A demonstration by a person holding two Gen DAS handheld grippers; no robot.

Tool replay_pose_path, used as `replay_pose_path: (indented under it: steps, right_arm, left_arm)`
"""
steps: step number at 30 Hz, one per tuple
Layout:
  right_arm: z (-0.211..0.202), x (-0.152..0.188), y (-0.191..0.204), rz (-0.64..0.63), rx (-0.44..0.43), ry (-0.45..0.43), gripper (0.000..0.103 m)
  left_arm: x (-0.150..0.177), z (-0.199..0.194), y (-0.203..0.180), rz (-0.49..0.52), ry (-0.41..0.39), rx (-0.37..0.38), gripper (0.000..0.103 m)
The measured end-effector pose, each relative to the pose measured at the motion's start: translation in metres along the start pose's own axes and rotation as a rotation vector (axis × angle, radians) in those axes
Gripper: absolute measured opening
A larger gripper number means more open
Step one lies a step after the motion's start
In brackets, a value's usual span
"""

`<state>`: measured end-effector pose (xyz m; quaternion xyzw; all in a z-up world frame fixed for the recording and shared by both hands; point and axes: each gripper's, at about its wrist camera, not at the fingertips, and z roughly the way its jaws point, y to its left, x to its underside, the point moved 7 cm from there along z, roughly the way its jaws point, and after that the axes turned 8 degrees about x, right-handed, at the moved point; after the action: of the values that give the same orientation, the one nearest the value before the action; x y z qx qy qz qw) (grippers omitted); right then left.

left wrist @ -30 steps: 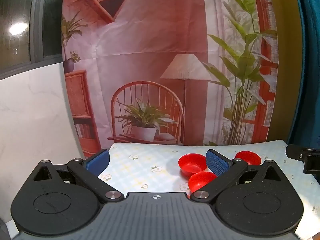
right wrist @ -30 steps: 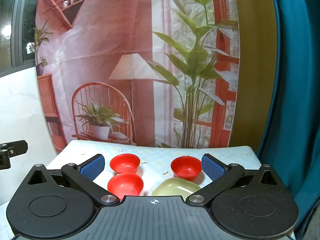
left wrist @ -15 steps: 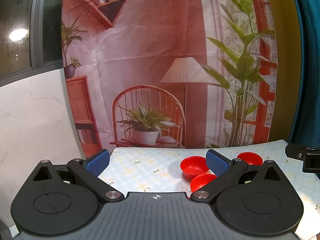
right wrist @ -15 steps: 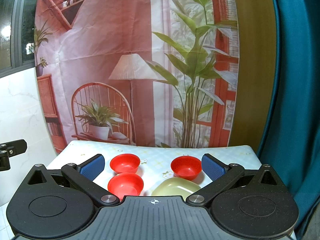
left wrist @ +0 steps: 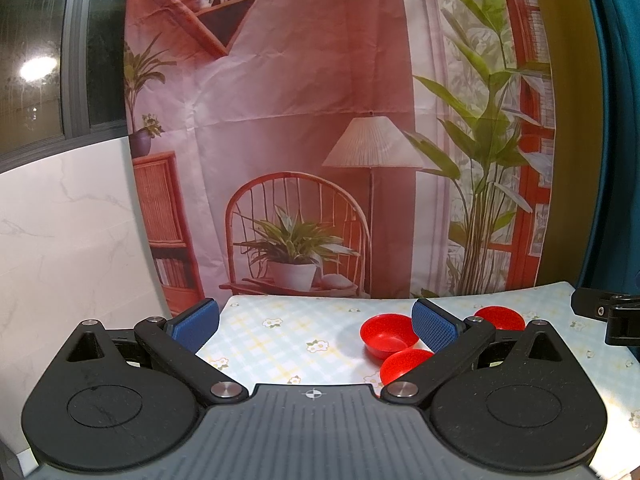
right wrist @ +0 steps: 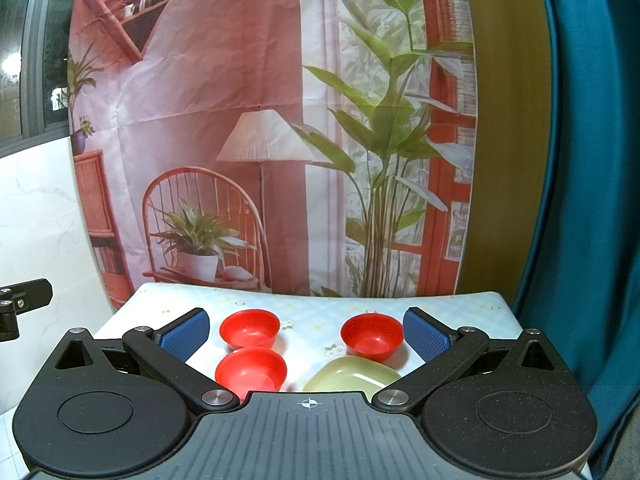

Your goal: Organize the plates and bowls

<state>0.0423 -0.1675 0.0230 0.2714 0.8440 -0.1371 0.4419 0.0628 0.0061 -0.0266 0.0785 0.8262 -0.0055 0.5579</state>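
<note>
Three red bowls and a pale green plate stand on the floral tablecloth (right wrist: 308,308). In the right wrist view a red bowl (right wrist: 250,327) sits far left, another (right wrist: 251,373) nearer, a third (right wrist: 371,337) at right, with the green plate (right wrist: 352,377) in front of it. My right gripper (right wrist: 306,330) is open and empty, held short of them. In the left wrist view the bowls (left wrist: 386,335), (left wrist: 404,365), (left wrist: 499,317) lie to the right. My left gripper (left wrist: 316,322) is open and empty above the table's left part.
A printed backdrop (right wrist: 280,120) hangs behind the table. A white marble wall (left wrist: 60,240) is at left and a teal curtain (right wrist: 592,200) at right. The table's far edge (left wrist: 320,300) meets the backdrop. The right gripper's body (left wrist: 608,316) shows at the left view's right edge.
The left gripper's view has shifted slightly, with the bowls sitting a little lower and further right. The right gripper has not moved. Both stay open.
</note>
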Motion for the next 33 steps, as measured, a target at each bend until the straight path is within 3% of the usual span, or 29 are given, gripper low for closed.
replay_pose_path:
  steps: [33]
  right_arm:
    - [0.0004, 0.0009, -0.0013, -0.005, -0.003, -0.001, 0.103]
  left_arm:
    - [0.0009, -0.0011, 0.0011, -0.007, 0.001, 0.002, 0.103]
